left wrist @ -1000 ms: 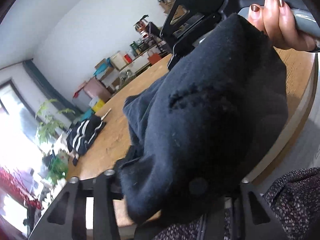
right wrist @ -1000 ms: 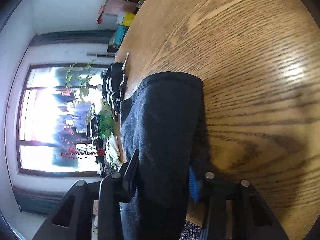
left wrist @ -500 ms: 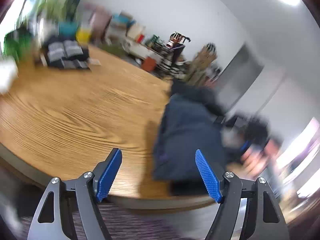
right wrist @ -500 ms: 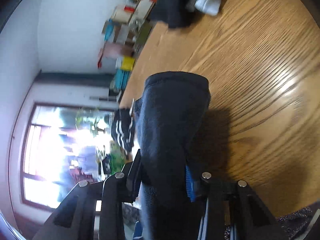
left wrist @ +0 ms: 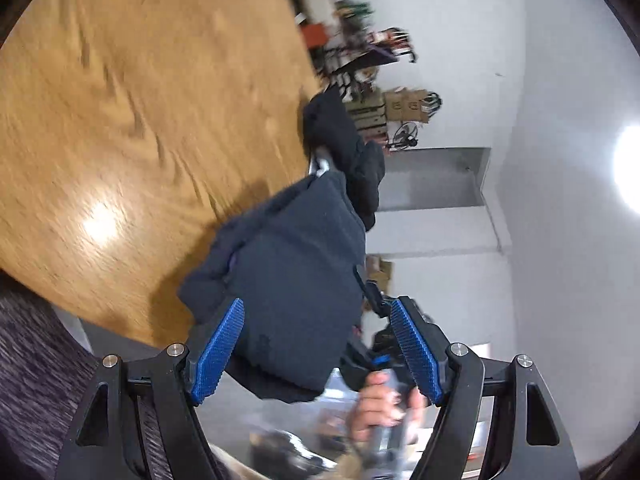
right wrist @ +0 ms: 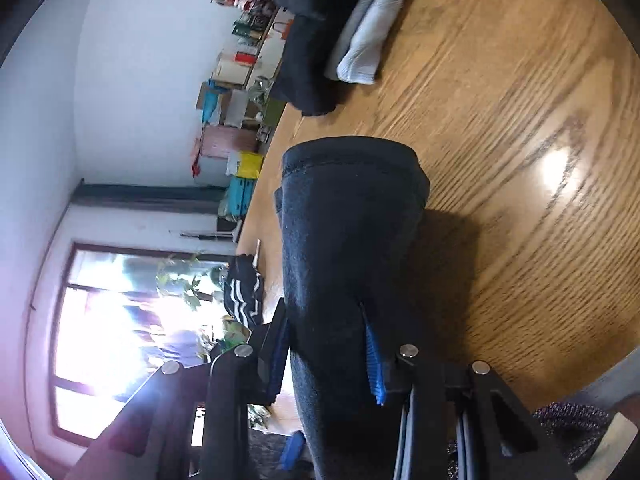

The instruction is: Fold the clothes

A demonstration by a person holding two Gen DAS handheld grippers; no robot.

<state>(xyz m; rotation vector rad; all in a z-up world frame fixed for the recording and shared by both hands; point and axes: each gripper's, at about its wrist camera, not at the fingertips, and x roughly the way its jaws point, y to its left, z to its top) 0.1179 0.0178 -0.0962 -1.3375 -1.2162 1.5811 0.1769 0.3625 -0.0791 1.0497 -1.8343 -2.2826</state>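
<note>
since a second ago your left gripper (left wrist: 316, 352) has let go of the dark garment (left wrist: 292, 280) and rolled over, so the worktop (left wrist: 120, 100) that lay ahead of it then now fills the upper left of its view. its jaws opened wide within that second and now stand released, the blue pads (left wrist: 218, 350) well apart with nothing pressed between them; the garment's near end shows in the gap just ahead of the pads, but neither pad bears on it.

your right gripper (right wrist: 326, 354) has been closing its jaws a little further over the same second, and they are clenched on the dark garment (right wrist: 348, 240). the cloth runs between the two pads and stands out ahead of them as a thick folded roll, its rounded far end held above the worktop (right wrist: 520, 140) with its shadow just to the right of the jaws.

from the left view, your right hand (left wrist: 380, 408) shows beyond the right pad, blurred, gripping a handle below the cloth.

far ahead of the right jaws a white knitted piece (right wrist: 368, 36) lies against a dark pile (right wrist: 308, 40) near the worktop's far edge. to the left of the jaws a black striped garment (right wrist: 244, 294) sits at the worktop's edge by the bright window (right wrist: 128, 336).
</note>
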